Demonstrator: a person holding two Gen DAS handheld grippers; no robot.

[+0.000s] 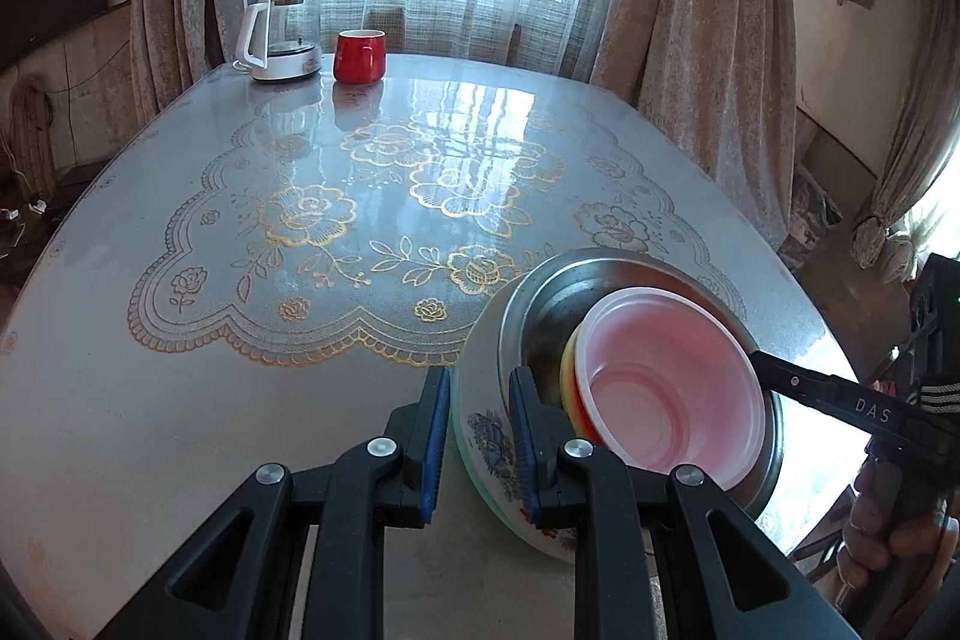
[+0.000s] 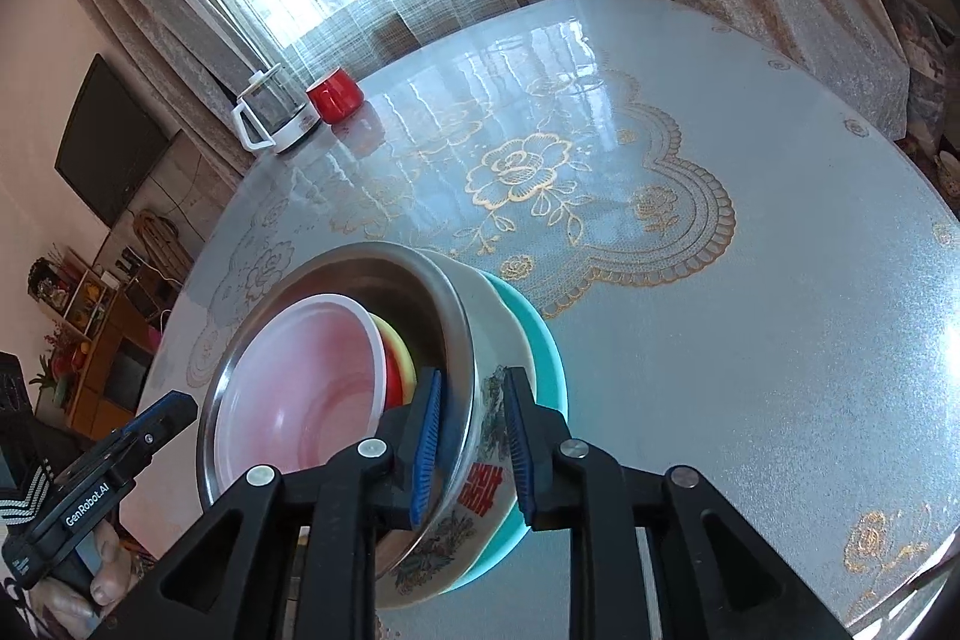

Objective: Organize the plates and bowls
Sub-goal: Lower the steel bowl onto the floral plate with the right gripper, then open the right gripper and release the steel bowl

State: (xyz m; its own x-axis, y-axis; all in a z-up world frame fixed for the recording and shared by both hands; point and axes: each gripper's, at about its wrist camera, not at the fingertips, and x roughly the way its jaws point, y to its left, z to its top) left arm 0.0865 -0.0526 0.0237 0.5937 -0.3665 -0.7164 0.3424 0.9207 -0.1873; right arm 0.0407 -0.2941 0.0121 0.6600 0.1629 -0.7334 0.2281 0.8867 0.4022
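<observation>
One nested stack: pink bowl (image 1: 672, 388) in a yellow-red bowl (image 1: 570, 376), in a steel bowl (image 1: 540, 304), in a flowered bowl (image 1: 492, 448).

Left gripper (image 1: 479, 445) fingers clenched on the stack's rim. Right gripper (image 2: 471, 451) fingers straddle the opposite rim; grip cannot be told.

Beyond the fingers the table (image 1: 300, 430) lies open to one kettle (image 1: 279, 34) and one red mug (image 1: 359, 55).

Only the right wrist view shows a teal plate (image 2: 549, 358) beneath.

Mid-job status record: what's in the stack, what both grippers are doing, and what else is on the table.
stack, outside in: teal plate, floral enamel bowl, steel bowl, small yellow bowl, small red bowl, translucent pink plastic bowl
left gripper: clamped on the floral enamel bowl's rim
right gripper: straddles the opposite rim, pads look just clear
far end of glossy table: glass kettle, red mug
</observation>
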